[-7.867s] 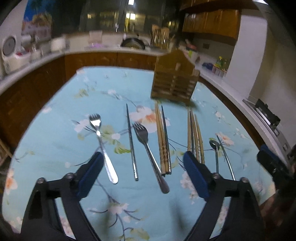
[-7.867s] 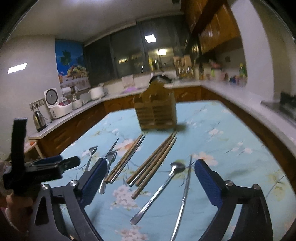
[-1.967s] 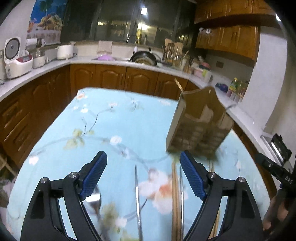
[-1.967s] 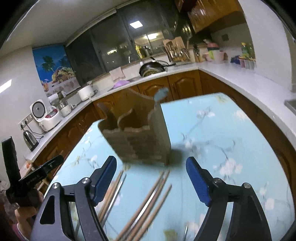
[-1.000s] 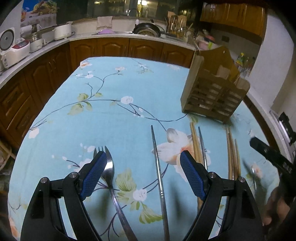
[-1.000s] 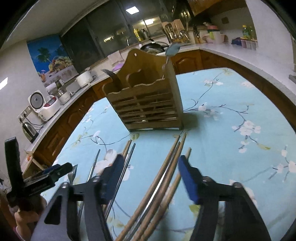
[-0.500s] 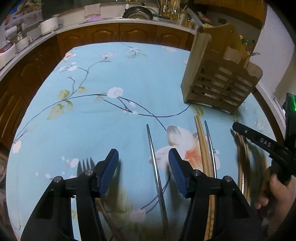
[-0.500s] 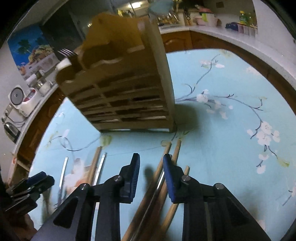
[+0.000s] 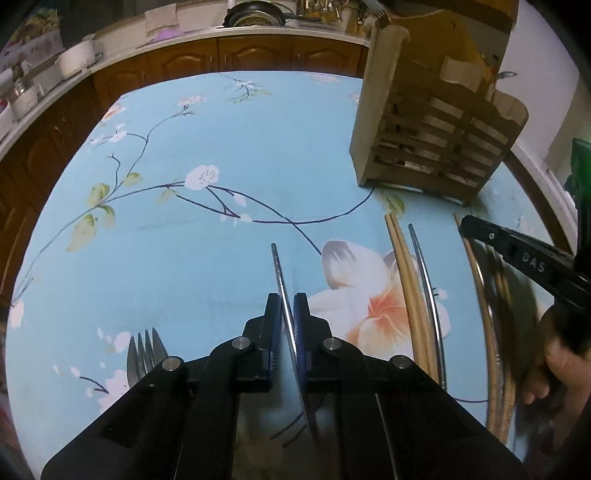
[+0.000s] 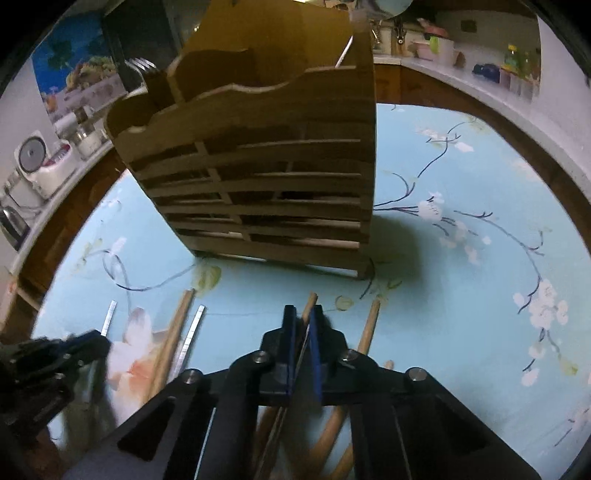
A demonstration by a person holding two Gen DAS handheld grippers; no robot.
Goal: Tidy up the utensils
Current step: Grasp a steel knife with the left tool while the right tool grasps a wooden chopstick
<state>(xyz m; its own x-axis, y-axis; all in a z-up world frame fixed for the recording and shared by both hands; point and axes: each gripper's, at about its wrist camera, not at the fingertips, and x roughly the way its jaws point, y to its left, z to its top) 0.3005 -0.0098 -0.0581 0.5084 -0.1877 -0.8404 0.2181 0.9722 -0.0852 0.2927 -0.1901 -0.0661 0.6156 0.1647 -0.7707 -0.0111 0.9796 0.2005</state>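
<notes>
My left gripper (image 9: 287, 301) is shut on a metal chopstick (image 9: 277, 266) that lies on the blue floral tablecloth (image 9: 184, 229). My right gripper (image 10: 302, 314) is shut on a metal chopstick (image 10: 301, 352) lying among wooden chopsticks (image 10: 369, 325), just in front of the wooden utensil holder (image 10: 266, 177). The holder also shows at the upper right of the left wrist view (image 9: 432, 136). A fork (image 9: 142, 356) lies left of the left gripper. A wooden chopstick pair (image 9: 404, 266) and another metal chopstick (image 9: 424, 266) lie to its right.
The holder has a fork (image 10: 142, 66) standing in its left compartment and a spoon (image 10: 391, 5) at its right. Kitchen counters with a rice cooker (image 10: 37, 162) ring the table. The right gripper's body (image 9: 524, 254) and hand show at the right in the left wrist view.
Both grippers came down to the table and closed: the left on the metal chopstick in the middle, the right on a metal chopstick among the wooden ones near the holder.
</notes>
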